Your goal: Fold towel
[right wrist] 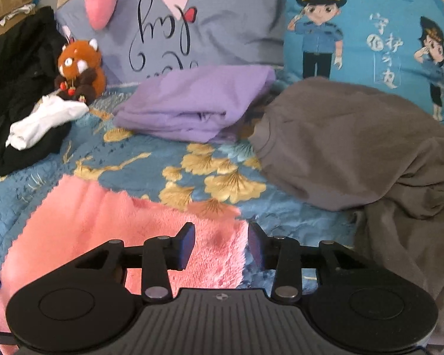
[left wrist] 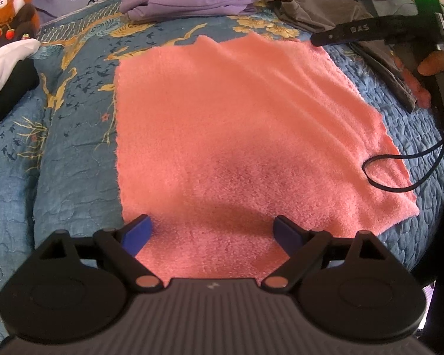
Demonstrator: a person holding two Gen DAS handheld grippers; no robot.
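A pink towel (left wrist: pixel 236 124) lies spread flat on the blue patterned quilt (left wrist: pixel 74 162). My left gripper (left wrist: pixel 211 230) hovers over the towel's near edge, jaws wide open and nothing between them. In the right wrist view my right gripper (right wrist: pixel 221 242) sits at the far right corner of the towel (right wrist: pixel 103 230). Its jaws stand partly open, with fluffy pile lying between the blue pads but not pinched. One black finger (left wrist: pixel 349 31) of the right gripper shows in the left wrist view, at the towel's far right corner.
Just beyond the towel lie a folded purple cloth (right wrist: pixel 192 109) and a rumpled grey garment (right wrist: pixel 355 148). A red panda plush (right wrist: pixel 80 68) and a white cloth (right wrist: pixel 44 121) sit at the left. A black cable (left wrist: pixel 399 159) loops over the towel's right edge.
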